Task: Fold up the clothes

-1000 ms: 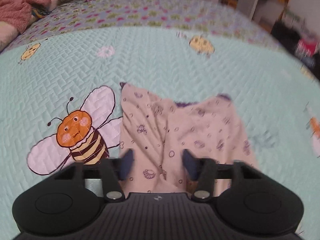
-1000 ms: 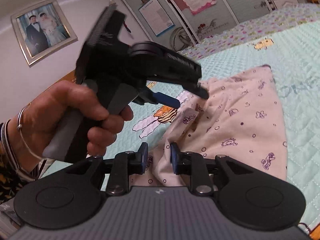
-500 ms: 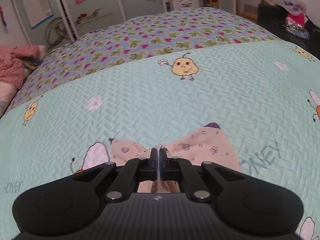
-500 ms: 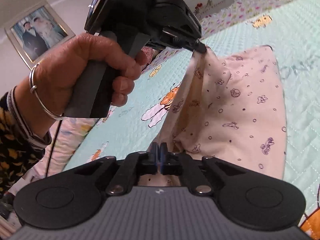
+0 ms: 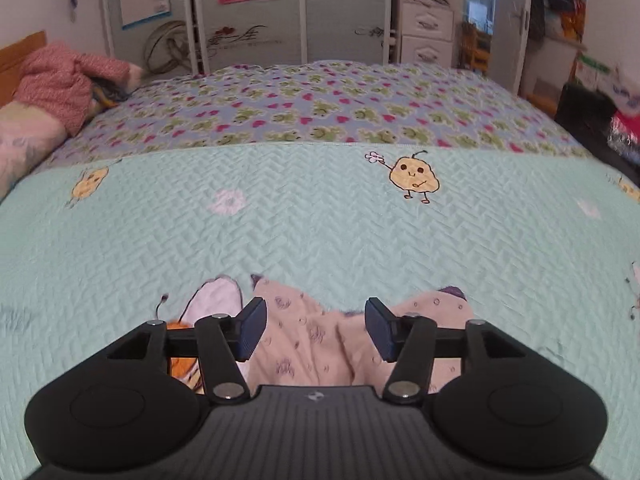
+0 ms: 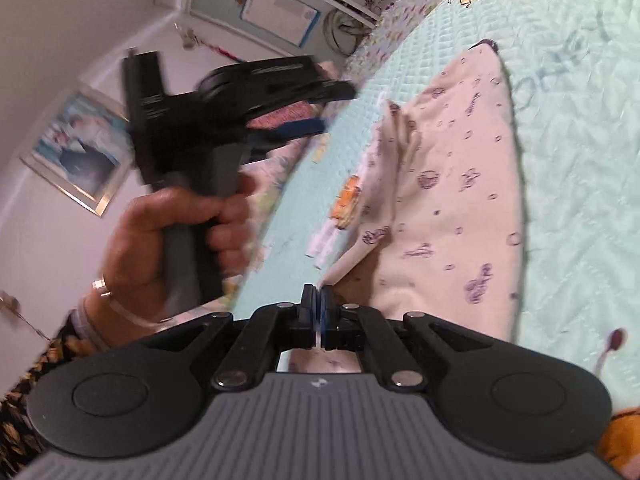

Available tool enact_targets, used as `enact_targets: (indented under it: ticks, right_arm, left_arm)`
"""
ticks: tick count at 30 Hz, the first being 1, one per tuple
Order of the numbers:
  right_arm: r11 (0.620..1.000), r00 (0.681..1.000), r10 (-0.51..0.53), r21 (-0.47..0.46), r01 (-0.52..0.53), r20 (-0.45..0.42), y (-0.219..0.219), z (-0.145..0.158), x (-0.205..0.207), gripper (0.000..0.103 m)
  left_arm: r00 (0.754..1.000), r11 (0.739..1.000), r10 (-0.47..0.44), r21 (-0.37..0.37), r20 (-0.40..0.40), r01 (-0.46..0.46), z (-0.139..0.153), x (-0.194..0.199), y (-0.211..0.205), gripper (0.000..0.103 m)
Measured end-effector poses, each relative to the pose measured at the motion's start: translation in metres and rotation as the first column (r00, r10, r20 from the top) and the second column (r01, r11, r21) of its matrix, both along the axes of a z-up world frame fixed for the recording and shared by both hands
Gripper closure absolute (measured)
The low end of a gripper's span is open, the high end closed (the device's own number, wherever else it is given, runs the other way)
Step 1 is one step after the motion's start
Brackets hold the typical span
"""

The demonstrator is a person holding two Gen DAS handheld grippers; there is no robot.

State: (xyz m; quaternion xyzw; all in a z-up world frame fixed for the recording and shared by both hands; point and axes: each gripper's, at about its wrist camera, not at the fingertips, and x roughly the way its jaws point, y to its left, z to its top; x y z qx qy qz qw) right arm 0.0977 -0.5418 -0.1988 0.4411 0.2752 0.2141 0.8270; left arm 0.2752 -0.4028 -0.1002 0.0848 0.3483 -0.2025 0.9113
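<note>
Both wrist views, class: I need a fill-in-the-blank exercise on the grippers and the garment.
1. The left gripper has its jaws ____.
2. The right gripper is ____ on an edge of the pink garment.
3. The garment lies on a quilt coloured pale ____.

Missing words: open; shut; green

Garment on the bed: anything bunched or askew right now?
Yes. The garment lies on the quilt with its left edge rumpled into a raised ridge. The right gripper pinches a corner; the left gripper is open above it.
</note>
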Motion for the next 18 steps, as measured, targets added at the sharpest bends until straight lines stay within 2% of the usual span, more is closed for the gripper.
enact_targets:
  ticks: [3,4,6,8,10,12,15,18]
  right_arm:
    - [0.999,1.000,0.007,-0.039,-0.008,-0.018,-0.001,0.002,0.001,0.101]
    - [0.997,1.000,0.006,-0.072,-0.008,-0.028,-0.001,0.002,0.002,0.101]
    - [0.987,0.998,0.000,-0.162,-0.009,-0.060,0.002,0.001,0.003,0.099]
    - [0.973,0.996,-0.007,-0.229,-0.014,-0.092,0.006,-0.005,0.007,0.103]
    - [0.978,0.996,-0.006,-0.208,-0.013,-0.094,0.004,-0.009,0.009,0.103]
    - [0.981,0.996,-0.002,-0.194,-0.016,-0.094,0.000,-0.011,0.010,0.103]
    - [0.983,0.995,0.001,-0.181,-0.018,-0.096,-0.002,-0.014,0.012,0.103]
    - [0.986,0.996,-0.004,-0.168,-0.011,-0.090,-0.005,-0.012,0.010,0.098]
  left_arm:
    - [0.995,0.995,-0.093,-0.029,-0.032,0.092,-0.004,-0.021,0.004,0.045]
    - [0.991,0.991,-0.132,-0.017,-0.036,0.131,-0.011,-0.028,0.001,0.043]
    - [0.983,0.982,-0.173,0.066,-0.059,0.177,-0.035,-0.036,-0.009,0.041]
    - [0.986,0.972,-0.143,0.174,-0.089,0.157,-0.065,-0.035,-0.014,0.039]
    - [0.990,0.981,-0.123,0.145,-0.063,0.131,-0.072,-0.034,-0.006,0.028]
    - [0.991,0.988,-0.113,0.096,-0.077,0.120,-0.071,-0.031,0.004,0.027]
    - [0.995,0.997,-0.070,-0.024,-0.074,0.068,-0.055,-0.032,0.027,0.028]
    - [0.998,0.988,0.009,-0.154,-0.056,-0.017,-0.034,-0.038,0.056,0.028]
